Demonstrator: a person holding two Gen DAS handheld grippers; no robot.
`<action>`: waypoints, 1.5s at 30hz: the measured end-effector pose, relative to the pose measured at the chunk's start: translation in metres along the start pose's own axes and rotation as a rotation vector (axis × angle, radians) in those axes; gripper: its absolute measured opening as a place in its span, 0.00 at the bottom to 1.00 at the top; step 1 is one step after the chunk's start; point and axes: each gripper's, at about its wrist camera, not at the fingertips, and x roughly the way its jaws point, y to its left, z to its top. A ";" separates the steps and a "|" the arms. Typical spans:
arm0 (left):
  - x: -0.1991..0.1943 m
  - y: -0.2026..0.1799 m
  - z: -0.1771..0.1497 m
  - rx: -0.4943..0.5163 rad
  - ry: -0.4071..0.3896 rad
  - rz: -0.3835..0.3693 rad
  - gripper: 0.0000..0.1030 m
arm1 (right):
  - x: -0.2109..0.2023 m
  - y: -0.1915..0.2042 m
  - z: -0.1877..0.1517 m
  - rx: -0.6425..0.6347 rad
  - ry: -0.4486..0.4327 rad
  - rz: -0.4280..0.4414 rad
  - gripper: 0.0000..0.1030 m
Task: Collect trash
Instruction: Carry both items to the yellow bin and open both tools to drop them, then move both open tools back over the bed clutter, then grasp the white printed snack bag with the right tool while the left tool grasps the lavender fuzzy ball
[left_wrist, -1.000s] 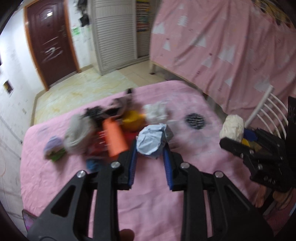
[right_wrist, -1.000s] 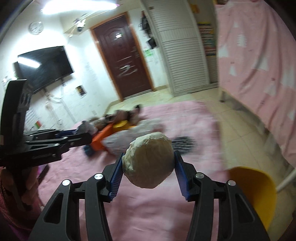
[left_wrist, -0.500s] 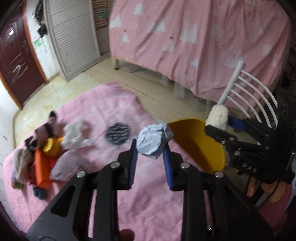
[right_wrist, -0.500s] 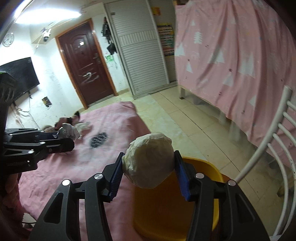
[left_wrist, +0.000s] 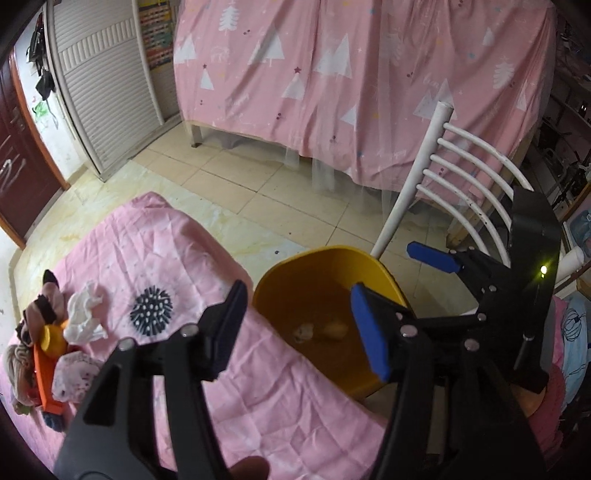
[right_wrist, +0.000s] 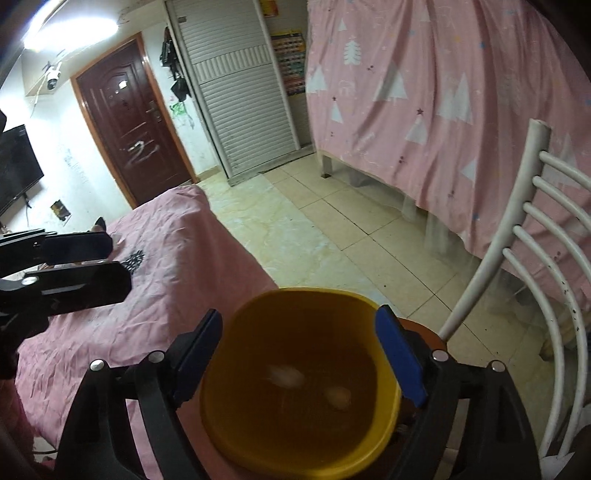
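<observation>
Both grippers are hanging over the yellow bin (right_wrist: 236, 435), jaws having just been opening and now gaping with nothing between them. Below the right gripper (right_wrist: 299, 358) two crumpled paper wads (right_wrist: 286, 374) are lying on the bin's floor. The left gripper (left_wrist: 295, 328) is spreading above the bin's near rim, the pink-covered table (left_wrist: 280, 398) beneath its left finger, the remaining clutter (left_wrist: 55, 343) lying far to that finger's left.

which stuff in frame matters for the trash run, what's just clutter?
Job:
- yellow bin, two paper wads in it
- white crumpled tissue on the pink table cover
- left hand-held gripper and right hand-held gripper, both open, empty

Clutter:
- spiky black ball
- orange toy
- white chair
</observation>
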 end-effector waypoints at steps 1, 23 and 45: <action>-0.001 0.000 -0.001 0.002 -0.001 0.000 0.55 | 0.000 0.000 0.000 0.004 0.000 0.000 0.76; -0.085 0.119 -0.040 -0.205 -0.105 0.124 0.55 | -0.006 0.115 0.034 -0.139 -0.015 0.117 0.76; -0.154 0.298 -0.135 -0.492 -0.107 0.376 0.55 | 0.033 0.271 0.021 -0.332 0.080 0.236 0.76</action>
